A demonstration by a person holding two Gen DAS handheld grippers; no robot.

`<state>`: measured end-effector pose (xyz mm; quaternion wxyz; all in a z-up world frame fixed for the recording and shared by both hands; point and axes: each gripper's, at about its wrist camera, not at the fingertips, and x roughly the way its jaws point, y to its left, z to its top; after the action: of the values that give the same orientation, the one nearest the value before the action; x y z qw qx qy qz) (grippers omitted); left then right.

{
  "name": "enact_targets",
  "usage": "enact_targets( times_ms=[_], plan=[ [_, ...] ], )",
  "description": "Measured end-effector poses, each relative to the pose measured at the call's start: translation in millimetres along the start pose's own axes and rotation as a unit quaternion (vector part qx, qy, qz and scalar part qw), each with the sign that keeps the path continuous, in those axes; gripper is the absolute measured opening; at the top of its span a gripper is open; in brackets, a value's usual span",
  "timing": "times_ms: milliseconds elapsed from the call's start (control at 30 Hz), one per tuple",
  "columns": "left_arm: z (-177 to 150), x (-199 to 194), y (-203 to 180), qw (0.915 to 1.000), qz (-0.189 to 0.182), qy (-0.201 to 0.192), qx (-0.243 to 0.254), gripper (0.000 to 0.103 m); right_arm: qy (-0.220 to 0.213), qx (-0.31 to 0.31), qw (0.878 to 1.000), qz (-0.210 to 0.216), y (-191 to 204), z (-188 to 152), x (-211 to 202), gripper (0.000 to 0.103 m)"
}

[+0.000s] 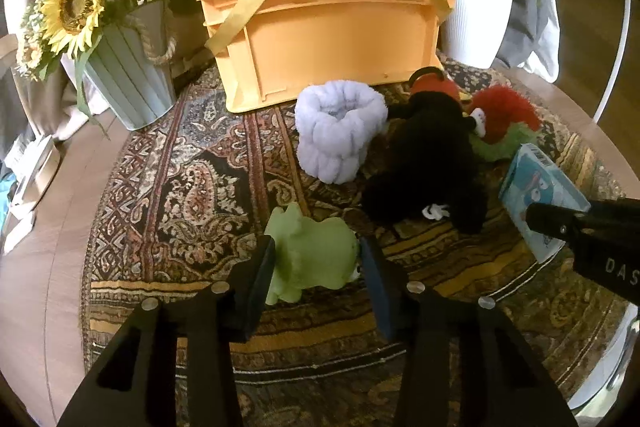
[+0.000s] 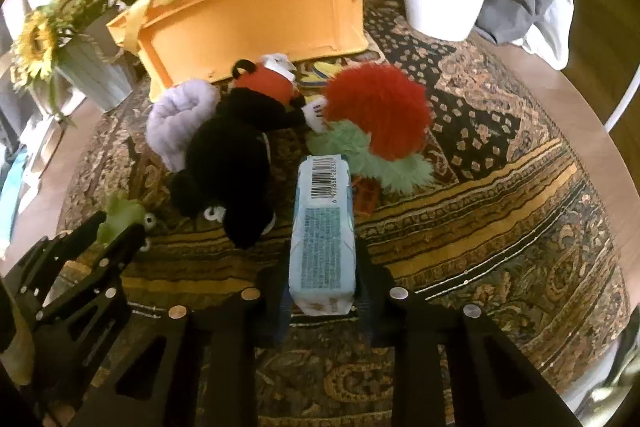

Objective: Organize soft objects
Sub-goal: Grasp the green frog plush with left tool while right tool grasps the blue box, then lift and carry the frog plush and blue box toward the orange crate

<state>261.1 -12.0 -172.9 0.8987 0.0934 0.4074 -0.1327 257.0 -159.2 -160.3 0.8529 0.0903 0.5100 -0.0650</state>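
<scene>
My left gripper [image 1: 317,259] is shut on a green frog plush [image 1: 310,255], low over the patterned rug; it also shows at the left of the right wrist view [image 2: 120,215]. My right gripper [image 2: 322,267] is shut on a pale blue tissue pack [image 2: 323,231], also seen in the left wrist view [image 1: 536,195]. A lilac knotted plush [image 1: 340,131], a black plush [image 1: 428,159] with a red head [image 2: 266,83] and a red and green fluffy toy [image 2: 376,115] lie in front of the orange crate [image 1: 320,43], which has yellow straps.
A grey pot of sunflowers [image 1: 128,67] stands at the back left. A white plant pot [image 1: 476,23] stands at the back right. The round rug [image 1: 180,187] covers a round wooden table [image 1: 60,227]. Grey cloth hangs behind.
</scene>
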Motion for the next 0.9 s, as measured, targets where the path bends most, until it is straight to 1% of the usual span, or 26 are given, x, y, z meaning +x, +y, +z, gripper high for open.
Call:
enact_targets(
  times_ms=[233,333,567,900],
  plan=[
    [-1.2,-15.9,-1.6,0.9998,0.000,-0.017,-0.014,0.042,-0.030,-0.021,0.999,0.009,3.7,-2.2,-20.8,0.027],
    [-0.5,-24.0,-1.4,0.9995,-0.002,-0.025,-0.021,0.042,-0.034,-0.021,0.999,0.017,1.7,-1.4,-25.6,0.027],
    [11.1,-53.8,-1.1,0.9975,0.005,-0.063,-0.032,0.041,-0.052,-0.026,0.998,0.040,2.4,2.4,-41.5,0.027],
    [39.6,-93.8,-2.1,0.9915,0.012,-0.124,-0.039,0.041,-0.104,-0.042,0.992,0.066,5.3,19.5,-71.8,0.027]
  ],
)
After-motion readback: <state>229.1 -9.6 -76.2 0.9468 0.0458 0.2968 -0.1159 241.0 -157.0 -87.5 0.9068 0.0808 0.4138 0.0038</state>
